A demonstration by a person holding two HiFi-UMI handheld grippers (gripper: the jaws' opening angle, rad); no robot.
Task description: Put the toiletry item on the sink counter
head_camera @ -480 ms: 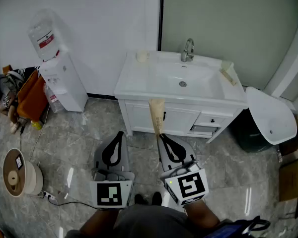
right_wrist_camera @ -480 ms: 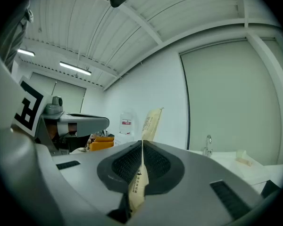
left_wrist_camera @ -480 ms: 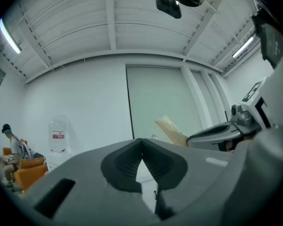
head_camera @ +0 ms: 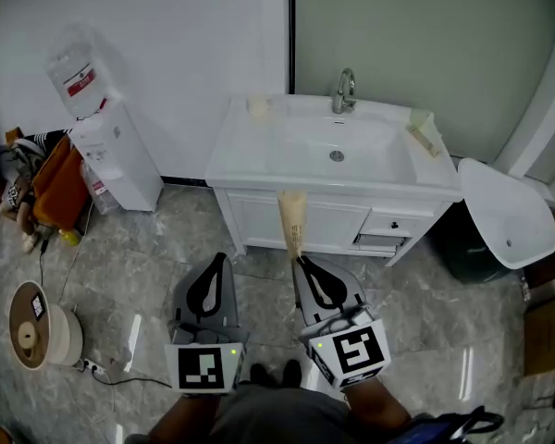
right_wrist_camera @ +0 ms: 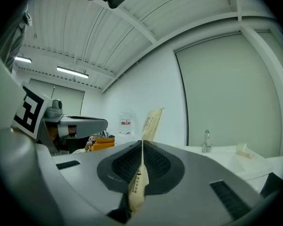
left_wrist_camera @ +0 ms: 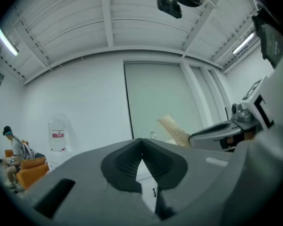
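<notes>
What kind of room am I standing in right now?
Probably a washroom corner set up inside a workspace: a white sink cabinet with a faucet, yet a water dispenser beside it.

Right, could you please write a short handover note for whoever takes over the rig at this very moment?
The left claw is shut and empty, held low beside the other one.
The right claw is shut on the beige toiletry packet, which sticks up out of the jaws toward the cabinet.
The sink counter is ahead of both claws; the packet is not on it yet.
Done: the packet is in hand.
Left: carry it forward, set it on a bare part of the counter, probably beside the basin, then open the claw.
</notes>
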